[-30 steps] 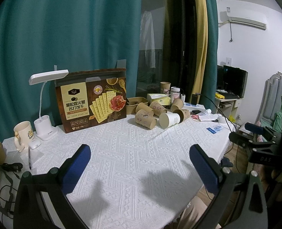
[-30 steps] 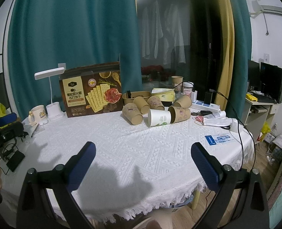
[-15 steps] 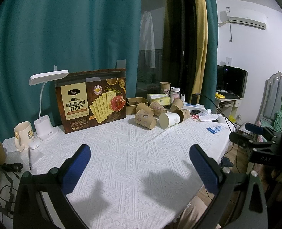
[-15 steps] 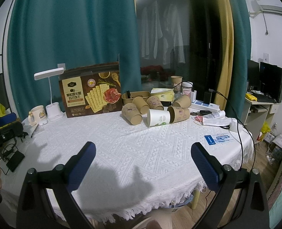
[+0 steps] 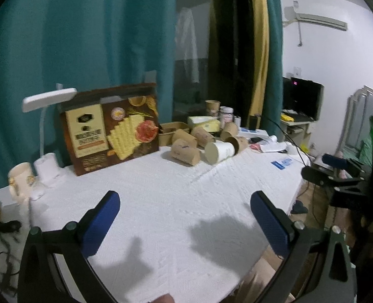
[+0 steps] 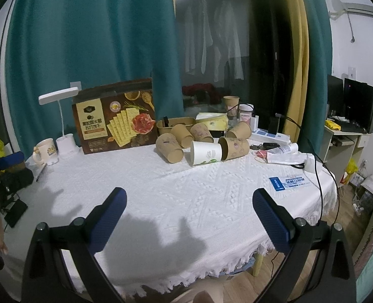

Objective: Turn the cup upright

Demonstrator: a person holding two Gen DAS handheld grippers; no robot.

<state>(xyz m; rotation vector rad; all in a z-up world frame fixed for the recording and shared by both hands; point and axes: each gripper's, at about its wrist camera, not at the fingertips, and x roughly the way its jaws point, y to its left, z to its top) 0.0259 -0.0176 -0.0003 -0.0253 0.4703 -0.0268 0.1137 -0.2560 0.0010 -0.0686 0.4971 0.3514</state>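
Cups (image 6: 206, 152) lay tipped on the table (image 6: 186, 197), unmoved; left gripper (image 5: 185, 208) had shifted slightly, right gripper (image 6: 189, 205) steady, both wide open, empty.

Each claw is a black frame of angled struts with round silver screws. The left claw (image 5: 185, 214) and right claw (image 6: 189, 212) carry long blue ribbed pads (image 6: 271, 221) on their fingers.

Cracker box (image 6: 115, 120), desk lamp (image 6: 60, 106), mug (image 6: 43, 150)
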